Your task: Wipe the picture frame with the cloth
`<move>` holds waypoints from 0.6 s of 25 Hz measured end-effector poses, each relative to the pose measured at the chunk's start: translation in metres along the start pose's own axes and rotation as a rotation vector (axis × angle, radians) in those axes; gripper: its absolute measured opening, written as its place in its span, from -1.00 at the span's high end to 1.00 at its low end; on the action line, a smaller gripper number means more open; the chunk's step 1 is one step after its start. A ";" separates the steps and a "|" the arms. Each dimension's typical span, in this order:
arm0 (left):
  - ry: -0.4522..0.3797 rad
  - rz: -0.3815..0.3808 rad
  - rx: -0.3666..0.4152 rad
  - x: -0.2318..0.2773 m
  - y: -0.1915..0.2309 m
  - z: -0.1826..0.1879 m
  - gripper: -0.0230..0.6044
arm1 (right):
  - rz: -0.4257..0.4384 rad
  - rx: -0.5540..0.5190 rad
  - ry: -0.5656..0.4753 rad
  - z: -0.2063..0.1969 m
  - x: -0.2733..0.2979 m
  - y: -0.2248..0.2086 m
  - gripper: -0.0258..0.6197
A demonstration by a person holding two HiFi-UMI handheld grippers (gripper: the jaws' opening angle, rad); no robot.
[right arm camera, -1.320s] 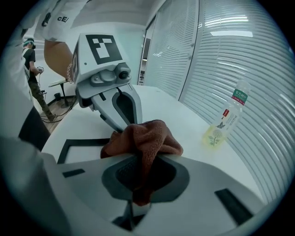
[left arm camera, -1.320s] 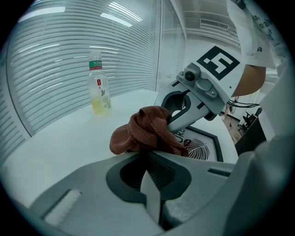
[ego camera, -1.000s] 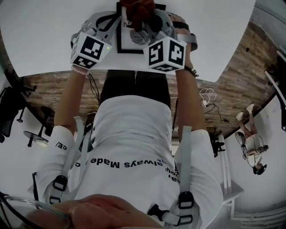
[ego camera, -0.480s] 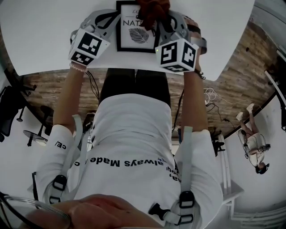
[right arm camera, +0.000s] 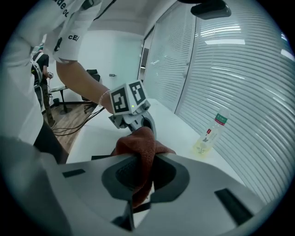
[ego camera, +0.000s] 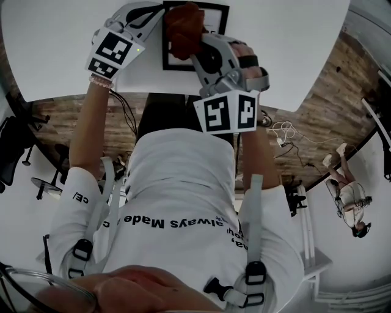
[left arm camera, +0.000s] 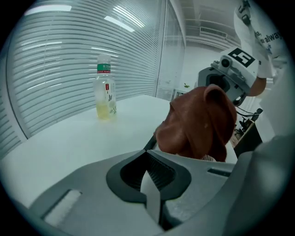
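My left gripper (ego camera: 151,17) sits at the left edge of the frame (ego camera: 215,18) with its jaws pressed nearly together, and I think they pinch a thin pale strip of that edge, though its own camera is too close to be sure. The frame lies flat on the white table (ego camera: 293,49) with the rust-brown cloth (ego camera: 182,27) bunched on its face, and my right gripper (ego camera: 190,41) clamps that cloth between its jaws

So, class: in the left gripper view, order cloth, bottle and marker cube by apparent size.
Cloth: largest, though nearest the camera.
Bottle: second.
Marker cube: smallest, but farther off than the cloth.
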State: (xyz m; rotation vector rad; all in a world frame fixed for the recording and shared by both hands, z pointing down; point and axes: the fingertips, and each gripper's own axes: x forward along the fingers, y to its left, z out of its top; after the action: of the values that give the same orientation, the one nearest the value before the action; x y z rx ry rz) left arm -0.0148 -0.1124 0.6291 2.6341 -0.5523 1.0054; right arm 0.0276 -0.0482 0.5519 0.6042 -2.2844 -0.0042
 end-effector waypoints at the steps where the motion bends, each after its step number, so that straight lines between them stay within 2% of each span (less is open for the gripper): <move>1: 0.014 -0.006 0.012 0.002 0.000 -0.002 0.92 | 0.021 -0.004 0.005 -0.001 0.007 0.009 0.87; 7: 0.047 -0.011 0.064 0.004 -0.003 -0.006 0.92 | 0.126 -0.086 0.068 -0.023 0.068 0.054 0.87; 15: 0.058 0.004 0.079 0.004 -0.003 -0.007 0.92 | 0.124 -0.121 0.107 -0.028 0.075 0.058 0.87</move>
State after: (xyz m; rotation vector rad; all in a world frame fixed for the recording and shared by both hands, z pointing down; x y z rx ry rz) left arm -0.0151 -0.1077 0.6367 2.6630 -0.5147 1.1230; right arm -0.0231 -0.0241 0.6332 0.3905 -2.1955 -0.0486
